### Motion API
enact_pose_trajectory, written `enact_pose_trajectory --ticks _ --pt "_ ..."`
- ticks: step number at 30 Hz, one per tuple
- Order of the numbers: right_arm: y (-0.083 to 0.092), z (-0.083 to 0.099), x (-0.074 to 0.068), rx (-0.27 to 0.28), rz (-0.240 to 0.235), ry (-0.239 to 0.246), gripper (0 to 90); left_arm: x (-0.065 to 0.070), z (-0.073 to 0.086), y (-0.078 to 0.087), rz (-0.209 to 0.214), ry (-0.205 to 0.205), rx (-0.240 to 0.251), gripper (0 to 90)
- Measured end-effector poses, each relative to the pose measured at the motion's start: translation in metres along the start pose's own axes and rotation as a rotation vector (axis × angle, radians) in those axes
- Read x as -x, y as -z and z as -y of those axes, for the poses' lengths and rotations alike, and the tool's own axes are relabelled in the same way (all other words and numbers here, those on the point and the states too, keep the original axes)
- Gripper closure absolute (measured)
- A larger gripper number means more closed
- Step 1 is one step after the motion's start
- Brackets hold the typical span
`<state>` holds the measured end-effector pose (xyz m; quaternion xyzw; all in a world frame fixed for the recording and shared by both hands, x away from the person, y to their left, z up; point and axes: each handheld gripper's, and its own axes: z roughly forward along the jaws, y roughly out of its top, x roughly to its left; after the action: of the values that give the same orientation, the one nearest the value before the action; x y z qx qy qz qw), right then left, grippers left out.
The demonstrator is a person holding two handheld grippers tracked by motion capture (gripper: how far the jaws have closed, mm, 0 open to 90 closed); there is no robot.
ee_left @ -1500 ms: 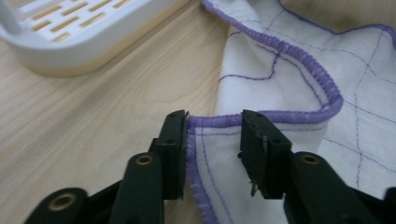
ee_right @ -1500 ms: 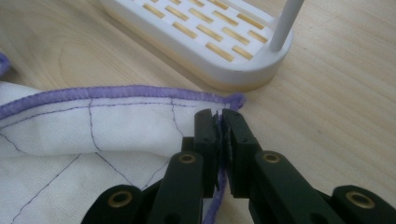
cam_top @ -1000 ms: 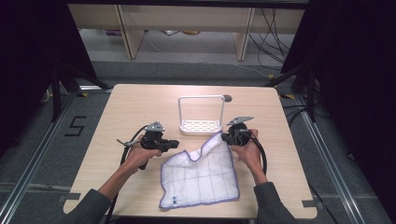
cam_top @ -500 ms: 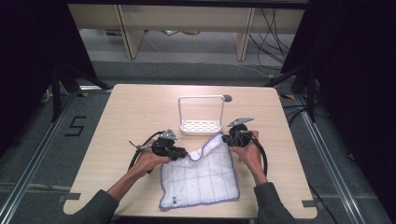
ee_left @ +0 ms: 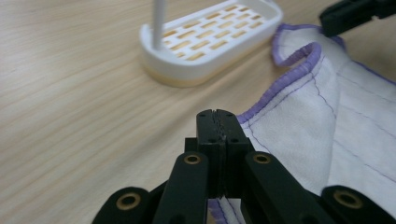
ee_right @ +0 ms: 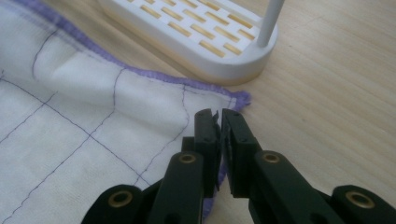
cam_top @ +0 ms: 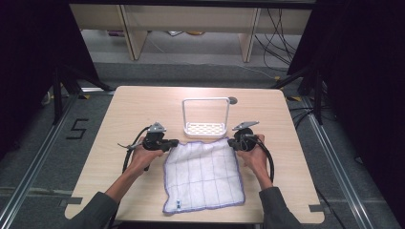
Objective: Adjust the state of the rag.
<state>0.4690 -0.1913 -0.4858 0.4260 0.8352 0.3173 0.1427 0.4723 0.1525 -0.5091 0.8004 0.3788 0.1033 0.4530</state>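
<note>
A white cloth [cam_top: 203, 176] with purple hem and thin grid lines lies flat on the wooden table [cam_top: 138, 105]. My left gripper [cam_top: 175, 142] is at its far left corner. In the left gripper view its jaws [ee_left: 217, 114] have just been closing and now meet, with the cloth [ee_left: 327, 116] hem pinched between them lower down. My right gripper [cam_top: 231, 142] is at the far right corner. Its jaws [ee_right: 218, 114] are nearly together over the cloth [ee_right: 70, 116] edge, gripping the hem just short of the corner.
A white slotted rack [cam_top: 206, 128] with a tall wire handle stands just beyond the cloth, between the two grippers, and close ahead in both gripper views [ee_left: 210, 42] [ee_right: 187, 32]. The right gripper's jaw tip [ee_left: 355, 14] pokes into the left gripper view's top right.
My left gripper moved right to the cloth's far left corner and closed on it. The cloth went from skewed and rumpled to a flatter, squarer spread. The right gripper stayed put.
</note>
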Motion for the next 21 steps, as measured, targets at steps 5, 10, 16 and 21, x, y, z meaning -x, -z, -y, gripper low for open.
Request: enact_pose_trajectory --ticks 5,10,16,21 --pt "0.004 -0.002 -0.003 -0.015 0.013 0.023 81.2 -0.005 0.005 -0.001 -0.018 0.044 0.019 82.9" --pt "0.026 0.002 -0.016 -0.007 0.03 0.064 64.0 0.008 0.005 0.024 -0.031 0.022 -0.019 54.8" --pt "0.088 0.06 -0.06 -0.057 -0.041 0.043 47.3 0.054 0.038 0.076 0.021 -0.008 -0.048 38.1" --pt "0.101 0.104 -0.077 -0.053 -0.027 0.074 47.3 0.087 0.063 0.097 0.062 -0.002 -0.062 32.8"
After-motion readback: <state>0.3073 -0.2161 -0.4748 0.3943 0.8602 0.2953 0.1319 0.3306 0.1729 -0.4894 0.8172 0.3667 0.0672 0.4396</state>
